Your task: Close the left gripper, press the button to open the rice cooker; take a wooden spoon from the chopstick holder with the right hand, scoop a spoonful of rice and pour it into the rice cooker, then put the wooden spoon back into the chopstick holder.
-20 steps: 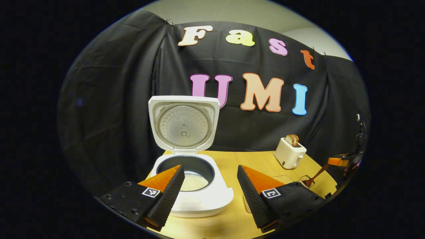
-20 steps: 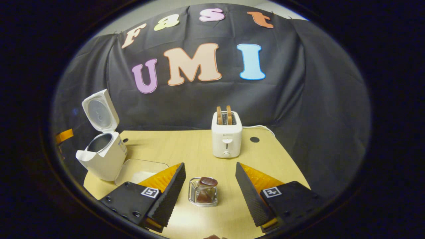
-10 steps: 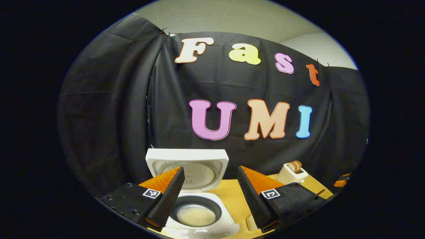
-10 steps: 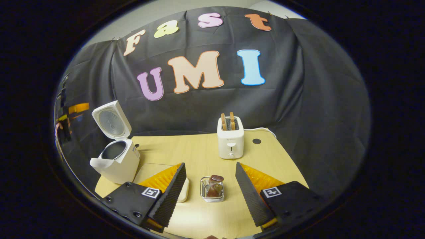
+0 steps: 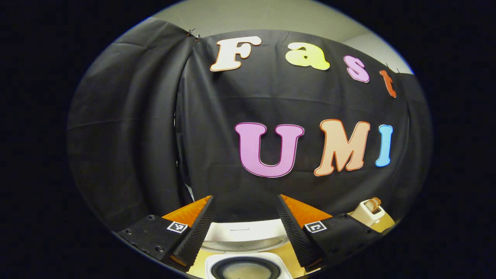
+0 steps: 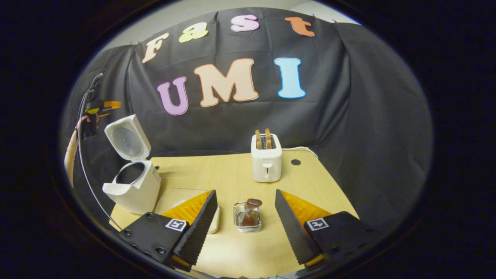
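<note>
The right gripper has its fingers spread wide, with nothing between them. Just ahead of the fingers, in the gap, stands the small clear square chopstick holder on the pale wooden counter. The dark brown wooden spoon stands in it, bowl end up. Beside the left finger lies a shallow clear tray; what is in it is hard to see. Farther off to the left stands the white rice cooker with its lid up. Straight ahead, well apart, is a white toaster with two brown slices in it.

The left gripper has its fingers spread too, and holds nothing. Below its fingers is the open pot of the rice cooker.

The cooker is open and the spoon is in its holder. That fits two times: the spoon waits to be picked up, or it is already put back. I cannot tell which, so I cannot say what comes next.
</note>
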Demonstrator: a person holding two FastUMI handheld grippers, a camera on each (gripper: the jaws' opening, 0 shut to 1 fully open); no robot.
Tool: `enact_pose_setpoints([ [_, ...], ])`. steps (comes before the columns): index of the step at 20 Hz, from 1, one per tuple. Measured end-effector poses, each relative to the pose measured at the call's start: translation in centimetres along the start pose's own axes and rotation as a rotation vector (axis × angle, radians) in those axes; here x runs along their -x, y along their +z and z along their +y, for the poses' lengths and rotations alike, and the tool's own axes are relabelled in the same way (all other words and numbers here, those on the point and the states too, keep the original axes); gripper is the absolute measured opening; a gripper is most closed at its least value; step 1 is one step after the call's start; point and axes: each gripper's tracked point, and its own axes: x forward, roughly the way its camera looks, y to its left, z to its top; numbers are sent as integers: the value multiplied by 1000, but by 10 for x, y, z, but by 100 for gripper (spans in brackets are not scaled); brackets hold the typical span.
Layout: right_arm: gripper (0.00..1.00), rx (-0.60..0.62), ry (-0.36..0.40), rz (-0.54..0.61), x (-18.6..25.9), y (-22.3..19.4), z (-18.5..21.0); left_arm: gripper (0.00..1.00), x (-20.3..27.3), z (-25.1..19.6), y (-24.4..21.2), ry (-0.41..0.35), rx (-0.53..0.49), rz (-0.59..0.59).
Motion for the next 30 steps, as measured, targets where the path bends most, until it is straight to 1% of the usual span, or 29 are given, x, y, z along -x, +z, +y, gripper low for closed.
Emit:
enact_pose_setpoints([
  [3,94,-11,-2,1,0,0,8,93,-29,4,-20,10,3,45],
  [4,94,-8,-7,-1,-1,1,8,90,-35,5,-25,10,0,56],
  [5,94,-6,-11,-2,-1,1,9,90,-40,5,-31,11,-3,69],
  [6,95,-8,-12,-3,-1,1,10,93,-44,6,-36,13,-6,84],
  [8,98,-13,-9,-1,-3,-1,14,93,-50,6,-46,10,1,110],
  [9,98,-13,-9,2,-4,-1,15,93,-51,8,-51,24,-3,123],
  [10,97,-13,-10,2,-5,-3,17,91,-51,11,-50,26,-11,114],
  [13,94,-15,-2,7,-5,-4,22,91,-48,9,-50,22,-10,104],
  [14,98,-20,6,6,-6,-4,25,90,-46,9,-51,22,-11,99],
  [15,96,-23,12,1,-6,-2,27,90,-43,9,-51,22,-11,91],
  [18,94,-33,30,-11,-7,0,33,91,-26,5,-54,17,-14,65],
  [21,94,-61,52,-33,-8,2,37,92,-2,3,-62,16,-18,39],
  [22,98,-76,60,-40,-9,3,40,92,6,1,-64,16,-20,31],
  [24,96,-105,79,-53,-13,10,45,91,23,-3,-74,15,-22,22],
  [26,94,-115,92,-74,-15,15,47,91,43,-5,-88,12,-23,21],
  [27,94,-108,86,-86,-14,18,46,92,55,-7,-97,6,-17,28],
  [28,94,-100,81,-95,-16,20,44,94,65,-9,-105,-3,-18,35],
  [29,94,-99,81,-101,-16,22,43,91,76,-11,-117,-8,-15,44],
  [30,94,-102,85,-103,-16,24,45,91,85,-13,-127,-12,-14,52],
])
